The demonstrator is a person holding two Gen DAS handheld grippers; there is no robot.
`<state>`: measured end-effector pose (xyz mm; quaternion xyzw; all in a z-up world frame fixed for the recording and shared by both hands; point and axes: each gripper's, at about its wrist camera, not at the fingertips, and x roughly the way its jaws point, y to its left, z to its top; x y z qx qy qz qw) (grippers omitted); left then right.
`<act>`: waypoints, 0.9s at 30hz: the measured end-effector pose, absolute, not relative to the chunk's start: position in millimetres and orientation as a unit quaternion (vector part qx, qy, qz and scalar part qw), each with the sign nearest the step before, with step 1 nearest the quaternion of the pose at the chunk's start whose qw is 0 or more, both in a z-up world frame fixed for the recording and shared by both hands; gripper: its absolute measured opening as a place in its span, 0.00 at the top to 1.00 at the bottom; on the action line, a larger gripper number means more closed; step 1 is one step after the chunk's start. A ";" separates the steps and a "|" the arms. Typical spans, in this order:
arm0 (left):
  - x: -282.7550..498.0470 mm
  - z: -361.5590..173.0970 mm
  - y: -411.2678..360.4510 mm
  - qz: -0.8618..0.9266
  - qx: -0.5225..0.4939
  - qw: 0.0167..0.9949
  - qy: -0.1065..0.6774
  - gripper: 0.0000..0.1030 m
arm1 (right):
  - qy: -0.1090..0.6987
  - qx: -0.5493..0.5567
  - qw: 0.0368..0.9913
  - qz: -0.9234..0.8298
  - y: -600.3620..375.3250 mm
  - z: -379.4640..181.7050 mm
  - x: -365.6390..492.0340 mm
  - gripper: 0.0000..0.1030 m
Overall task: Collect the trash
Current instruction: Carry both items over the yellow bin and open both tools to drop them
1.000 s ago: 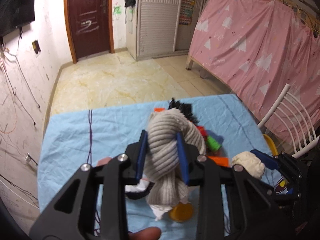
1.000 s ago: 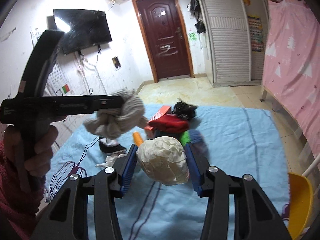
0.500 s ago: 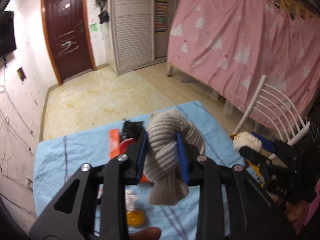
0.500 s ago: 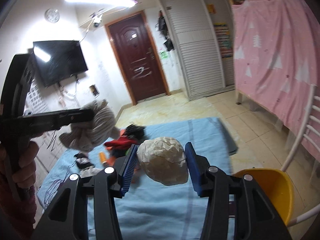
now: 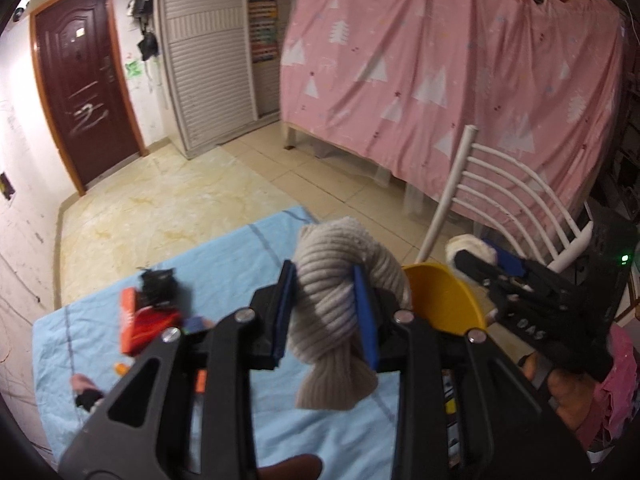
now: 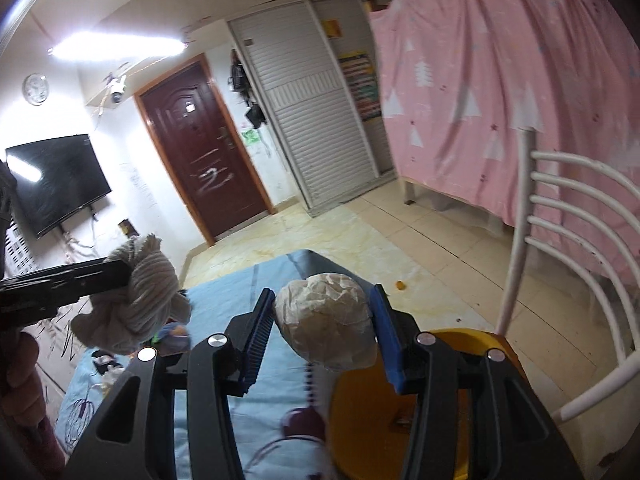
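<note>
Left claw pinching knotted grey cloth; right claw pinching crumpled paper ball, above yellow bin.

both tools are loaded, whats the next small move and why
Probably carry the right tool a little further over the yellow bin and let go. Its pads are clamped on the crumpled paper ball, which sits just short of the bin's rim. The left tool grips the knotted grey cloth beside the bin and could follow.
</note>
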<state>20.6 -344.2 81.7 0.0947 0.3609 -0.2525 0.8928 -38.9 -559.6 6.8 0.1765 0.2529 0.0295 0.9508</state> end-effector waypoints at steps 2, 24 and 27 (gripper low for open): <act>21.8 79.7 -356.8 -0.258 0.096 0.890 0.364 0.73 | 0.257 0.186 0.948 0.024 -567.3 -0.3 -36.8 0.59; 19.0 56.9 -443.0 -0.302 0.097 0.862 0.395 0.54 | 0.228 0.271 0.933 -0.057 -641.3 -17.6 -59.6 0.34; 18.5 56.4 -431.0 -0.299 0.089 0.863 0.398 0.54 | 0.231 0.258 0.937 -0.041 -626.0 -12.8 -55.7 0.34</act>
